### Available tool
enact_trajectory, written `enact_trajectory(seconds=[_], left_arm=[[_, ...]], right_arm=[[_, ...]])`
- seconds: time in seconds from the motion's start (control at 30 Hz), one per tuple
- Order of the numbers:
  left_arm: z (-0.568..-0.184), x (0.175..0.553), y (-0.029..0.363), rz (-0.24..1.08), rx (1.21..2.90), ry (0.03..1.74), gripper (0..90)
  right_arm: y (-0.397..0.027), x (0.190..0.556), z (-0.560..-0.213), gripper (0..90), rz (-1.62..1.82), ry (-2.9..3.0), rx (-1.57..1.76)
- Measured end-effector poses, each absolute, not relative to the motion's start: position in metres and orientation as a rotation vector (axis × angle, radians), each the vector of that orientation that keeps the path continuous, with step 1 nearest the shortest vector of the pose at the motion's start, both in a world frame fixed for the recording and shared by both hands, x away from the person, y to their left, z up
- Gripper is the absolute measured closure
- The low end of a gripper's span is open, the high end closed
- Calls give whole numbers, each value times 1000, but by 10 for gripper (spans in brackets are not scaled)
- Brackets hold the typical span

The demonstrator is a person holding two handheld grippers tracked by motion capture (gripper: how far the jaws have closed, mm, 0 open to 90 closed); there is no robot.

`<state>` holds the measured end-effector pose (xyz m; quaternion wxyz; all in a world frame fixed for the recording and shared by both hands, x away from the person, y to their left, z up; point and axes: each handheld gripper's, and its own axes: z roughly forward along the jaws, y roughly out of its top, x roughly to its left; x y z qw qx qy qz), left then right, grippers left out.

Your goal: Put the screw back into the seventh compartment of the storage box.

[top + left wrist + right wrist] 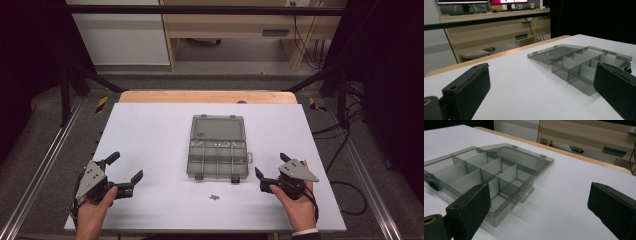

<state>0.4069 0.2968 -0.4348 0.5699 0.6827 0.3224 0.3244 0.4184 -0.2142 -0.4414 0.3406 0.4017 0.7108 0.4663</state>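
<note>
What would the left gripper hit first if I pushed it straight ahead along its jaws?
Probably nothing at first: between the open jaws of the left gripper lies bare white table. The open compartment box sits right of that line, though the right jaw might clip it.

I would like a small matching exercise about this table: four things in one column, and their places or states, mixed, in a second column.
1. left gripper
2. right gripper
3. compartment box
4. small metal part

a. lid folded back, flat
b. open, at the box's right
c. loose, in front of the box
d. open, near the table's left edge

Pairs: 1-d, 2-b, 3-a, 4-c
</note>
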Motion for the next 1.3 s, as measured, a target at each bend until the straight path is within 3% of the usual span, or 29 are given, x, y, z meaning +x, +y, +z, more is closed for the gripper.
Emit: enact_trajectory(seconds=[0.5, 0.9, 1.3], left_arm=[[-438, 409, 293, 781, 1657, 751, 8], [-438, 409, 291, 766, 1668, 746, 8], [-439, 410, 292, 759, 1664, 748, 7]], right_arm=[[-143, 423, -388, 59, 1017, 2246, 875], [-109, 432, -375, 65, 909, 2412, 756], [-80, 433, -385, 90, 852, 2564, 675]])
